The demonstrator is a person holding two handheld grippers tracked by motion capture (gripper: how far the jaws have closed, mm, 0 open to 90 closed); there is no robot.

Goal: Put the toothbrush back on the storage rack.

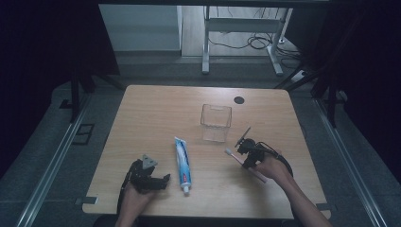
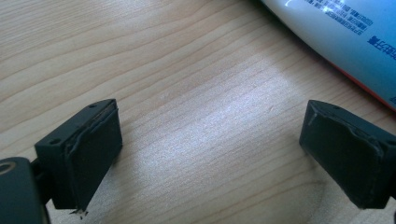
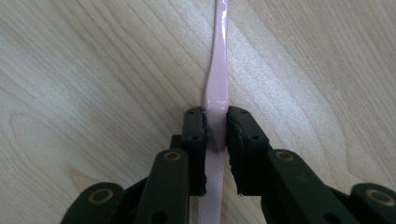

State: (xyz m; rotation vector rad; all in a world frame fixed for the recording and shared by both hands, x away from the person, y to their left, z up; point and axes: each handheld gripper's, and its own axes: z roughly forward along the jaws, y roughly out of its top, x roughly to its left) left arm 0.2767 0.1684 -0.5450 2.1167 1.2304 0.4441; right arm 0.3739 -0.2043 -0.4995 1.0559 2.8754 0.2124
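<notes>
Right tool (image 3: 216, 128) pinching the pink toothbrush (image 3: 217, 88) at the broad part of its handle: the two black pads press on either side of the handle, which runs straight away from the tool along the wooden desk (image 3: 93, 70) and narrows toward its far end. In the high view the same right tool (image 1: 247, 150) sits over the toothbrush (image 1: 231, 154), whose white bristle head juts out to the tool's left while the handle passes back under the hand. A clear plastic box (image 1: 216, 121) stands on the desk (image 1: 156, 109) just beyond this tool. Left tool (image 2: 210, 154) with its jaws spread wide, bare desk (image 2: 187, 93) between the pads and nothing gripped; it rests low near the desk's near edge (image 1: 150, 178). A blue-and-white toothpaste tube (image 1: 182, 162) lies just to the right of the left tool, its body crossing the upper right corner of the left gripper view (image 2: 345, 32).
</notes>
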